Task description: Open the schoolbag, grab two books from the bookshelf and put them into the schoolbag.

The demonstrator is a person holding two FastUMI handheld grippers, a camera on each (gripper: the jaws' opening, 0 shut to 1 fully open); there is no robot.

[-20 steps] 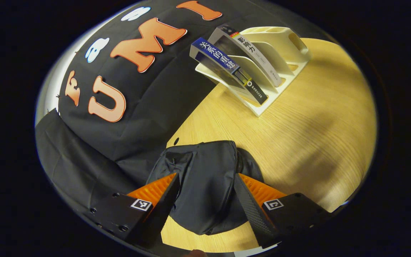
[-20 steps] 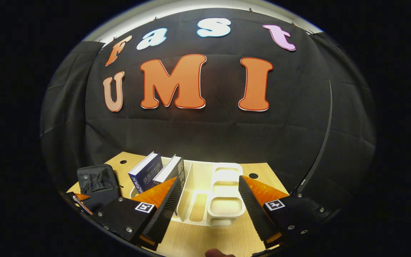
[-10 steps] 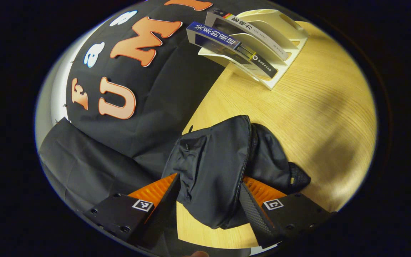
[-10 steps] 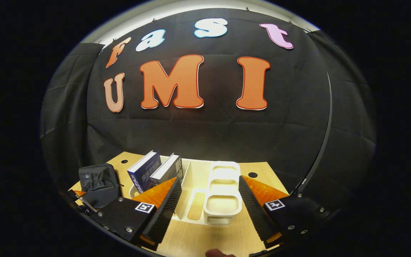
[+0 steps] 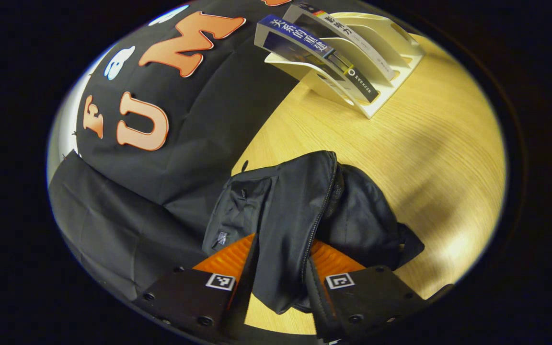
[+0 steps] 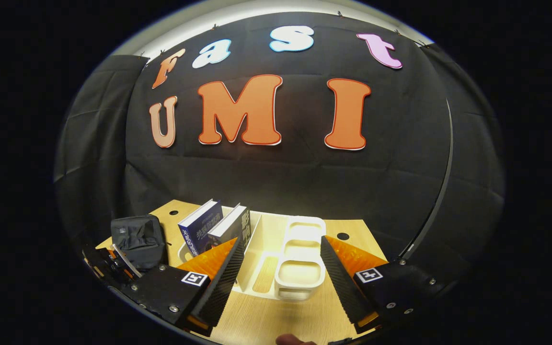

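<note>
Jaws of left gripper (image 5: 281, 268) pinching crumpled black schoolbag (image 5: 300, 215), zipper closed

There was one black schoolbag (image 5: 300, 215) at the lower centre of the left gripper view. Two books stood in one cream bookshelf (image 5: 391, 81) at the upper right: one blue book (image 5: 304, 43) and one grey book (image 5: 348, 33). One wooden surface (image 5: 424, 158) carried them all.

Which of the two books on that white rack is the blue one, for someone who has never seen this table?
On the wooden table stands a cream bookshelf with slanted dividers. Two books lean in it; the blue book is the outer one, nearer the schoolbag, while its neighbour, the grey book, has a pale spine.
</note>
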